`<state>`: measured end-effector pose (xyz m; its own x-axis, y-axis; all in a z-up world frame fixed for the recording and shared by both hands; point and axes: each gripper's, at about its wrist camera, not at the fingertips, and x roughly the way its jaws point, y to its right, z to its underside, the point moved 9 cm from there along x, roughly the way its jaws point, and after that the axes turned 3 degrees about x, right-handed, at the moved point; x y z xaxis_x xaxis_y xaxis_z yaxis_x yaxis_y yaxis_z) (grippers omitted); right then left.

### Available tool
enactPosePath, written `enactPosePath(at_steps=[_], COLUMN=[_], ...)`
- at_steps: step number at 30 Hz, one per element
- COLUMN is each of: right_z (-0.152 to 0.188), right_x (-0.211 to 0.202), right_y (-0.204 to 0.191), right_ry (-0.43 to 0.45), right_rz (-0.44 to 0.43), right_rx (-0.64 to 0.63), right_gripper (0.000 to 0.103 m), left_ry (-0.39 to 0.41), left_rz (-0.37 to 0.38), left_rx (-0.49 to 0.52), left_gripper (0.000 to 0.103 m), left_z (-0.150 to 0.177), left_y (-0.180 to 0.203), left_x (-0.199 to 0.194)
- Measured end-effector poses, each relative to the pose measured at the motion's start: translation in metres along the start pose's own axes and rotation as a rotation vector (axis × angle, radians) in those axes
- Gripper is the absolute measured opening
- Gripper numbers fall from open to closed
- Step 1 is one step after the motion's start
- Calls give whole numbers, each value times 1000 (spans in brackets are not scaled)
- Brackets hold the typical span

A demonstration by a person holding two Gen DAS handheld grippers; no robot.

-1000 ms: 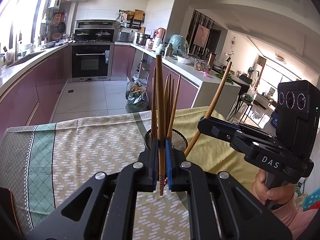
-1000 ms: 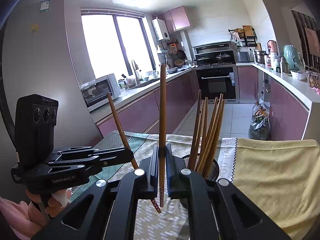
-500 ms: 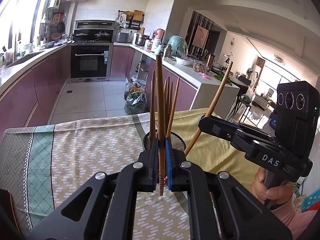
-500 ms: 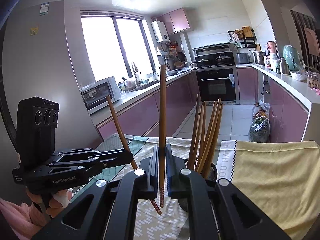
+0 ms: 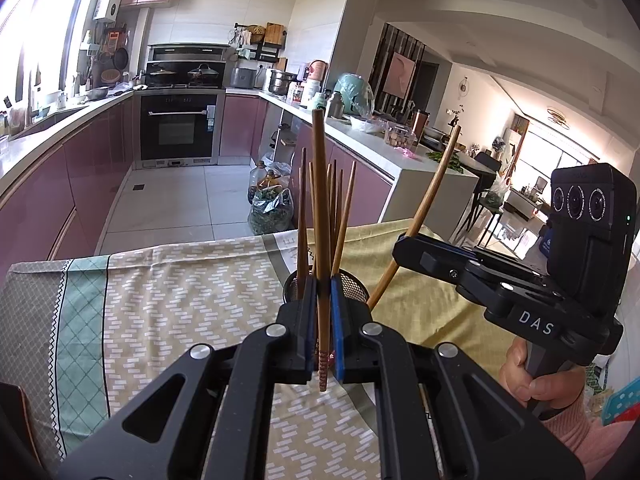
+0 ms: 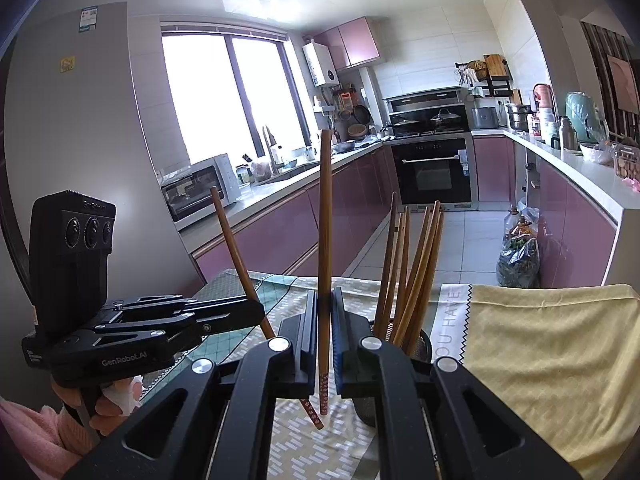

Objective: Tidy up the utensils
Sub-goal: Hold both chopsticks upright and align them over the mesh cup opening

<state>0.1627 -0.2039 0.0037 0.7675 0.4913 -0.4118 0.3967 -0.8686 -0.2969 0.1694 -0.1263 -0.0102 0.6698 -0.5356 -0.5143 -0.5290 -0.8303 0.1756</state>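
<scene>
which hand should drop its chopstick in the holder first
Probably left: the mesh holder sits straight beyond the left tongs and their upright chopstick; from the right tongs it lies off to one side.

Bright daylight from window (image 6: 224,96), blown-out glare; sharp focus; fisheye bending, dark corners.
</scene>
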Motion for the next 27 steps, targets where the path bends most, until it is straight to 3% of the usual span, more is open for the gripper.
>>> enactPosePath(at_steps=[27], right_z=[-15], right_x=[-2], right_y=[5], right_ry=[17], right_rz=[-1], right_rx=[-7], right_gripper=[6], left_ry=[6], left_rz=[0], left_rx=[9], left_gripper=[8], left_z=[-8], left_y=[1], left_x=[0])
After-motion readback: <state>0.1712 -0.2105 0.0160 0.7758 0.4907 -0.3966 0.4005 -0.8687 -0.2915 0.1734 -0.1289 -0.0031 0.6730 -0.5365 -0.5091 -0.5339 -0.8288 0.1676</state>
